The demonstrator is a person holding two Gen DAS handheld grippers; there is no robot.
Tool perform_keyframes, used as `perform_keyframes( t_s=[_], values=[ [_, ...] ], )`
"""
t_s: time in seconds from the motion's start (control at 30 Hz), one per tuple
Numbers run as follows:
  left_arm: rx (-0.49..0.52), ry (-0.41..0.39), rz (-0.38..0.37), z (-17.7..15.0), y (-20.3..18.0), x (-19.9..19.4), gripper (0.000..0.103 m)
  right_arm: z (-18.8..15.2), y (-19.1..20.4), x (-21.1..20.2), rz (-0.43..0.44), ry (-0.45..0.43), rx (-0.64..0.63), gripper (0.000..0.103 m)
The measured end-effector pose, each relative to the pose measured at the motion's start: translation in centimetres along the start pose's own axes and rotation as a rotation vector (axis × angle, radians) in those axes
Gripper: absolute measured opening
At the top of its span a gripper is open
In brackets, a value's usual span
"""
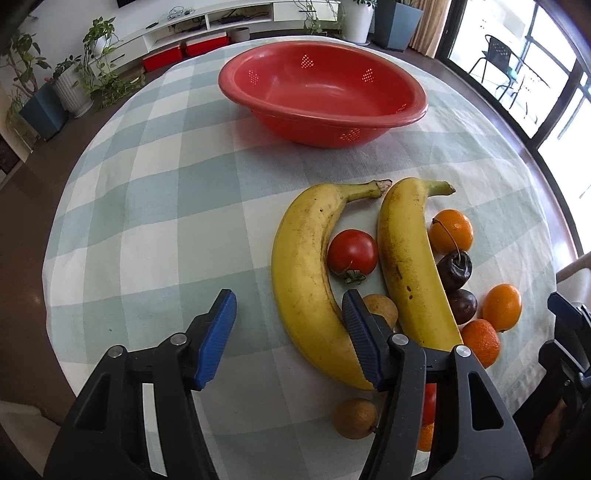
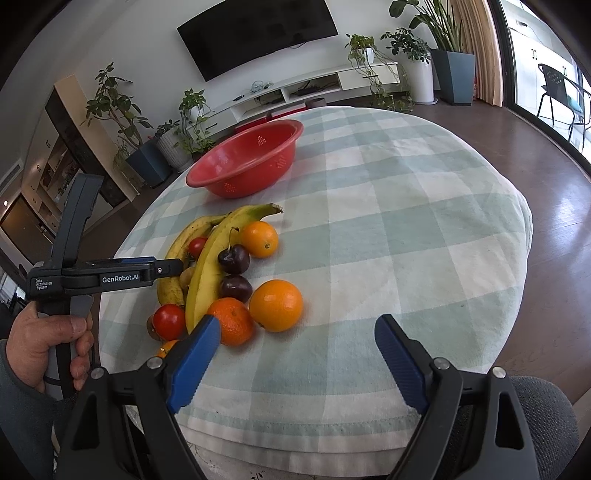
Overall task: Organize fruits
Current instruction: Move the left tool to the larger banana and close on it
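A red colander bowl [image 1: 321, 92] stands empty at the far side of the checked tablecloth [image 1: 166, 206]; it also shows in the right wrist view [image 2: 245, 158]. Two bananas [image 1: 306, 280] [image 1: 410, 258] lie side by side with a tomato [image 1: 352, 253] between them, oranges [image 1: 452, 230] [image 2: 276, 304], dark cherries [image 1: 454, 269] [image 2: 233, 259] and small brown fruits [image 1: 356, 419] around. My left gripper [image 1: 290, 310] is open and empty, its right finger over the near banana. My right gripper [image 2: 297, 328] is open and empty, just in front of the mandarin [image 2: 231, 320].
The table's rounded edge drops to a dark wood floor [image 2: 554, 221] on all sides. A TV [image 2: 258, 33], low white cabinet [image 2: 314, 88] and potted plants [image 2: 424, 55] stand beyond. The left hand-held gripper body [image 2: 92, 277] shows at the left of the right wrist view.
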State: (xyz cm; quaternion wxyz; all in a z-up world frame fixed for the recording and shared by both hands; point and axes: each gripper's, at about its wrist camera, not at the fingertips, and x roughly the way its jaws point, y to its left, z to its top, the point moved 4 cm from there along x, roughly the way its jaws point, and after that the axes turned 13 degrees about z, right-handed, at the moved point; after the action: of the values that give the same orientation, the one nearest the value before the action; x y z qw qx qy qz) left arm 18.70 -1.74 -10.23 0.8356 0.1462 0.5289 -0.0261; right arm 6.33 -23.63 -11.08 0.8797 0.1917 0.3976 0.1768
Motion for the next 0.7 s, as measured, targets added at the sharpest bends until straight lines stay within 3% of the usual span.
perform_keyframes(
  t_s=[0.27, 0.47, 0.53, 0.6, 0.7],
  values=[
    [0.075, 0.031, 0.048, 0.6, -0.9, 0.5, 0.058, 0.1, -0.1, 0.2, 0.004, 0.001, 0.001, 0.088],
    [0.054, 0.079, 0.01, 1.0, -0.5, 2.4, 0.06, 0.1, -0.1, 0.2, 0.005, -0.006, 0.002, 0.088],
    [0.072, 0.071, 0.001, 0.9, -0.6, 2.4, 0.054, 0.1, -0.2, 0.2, 0.007, -0.005, 0.002, 0.088],
    [0.087, 0.072, -0.034, 0.8, -0.9, 2.2, 0.039, 0.1, -0.2, 0.2, 0.007, -0.006, 0.0, 0.088],
    [0.102, 0.078, -0.015, 1.1, -1.2, 2.3, 0.039, 0.1, -0.2, 0.3, 0.007, -0.004, 0.0, 0.088]
  ],
)
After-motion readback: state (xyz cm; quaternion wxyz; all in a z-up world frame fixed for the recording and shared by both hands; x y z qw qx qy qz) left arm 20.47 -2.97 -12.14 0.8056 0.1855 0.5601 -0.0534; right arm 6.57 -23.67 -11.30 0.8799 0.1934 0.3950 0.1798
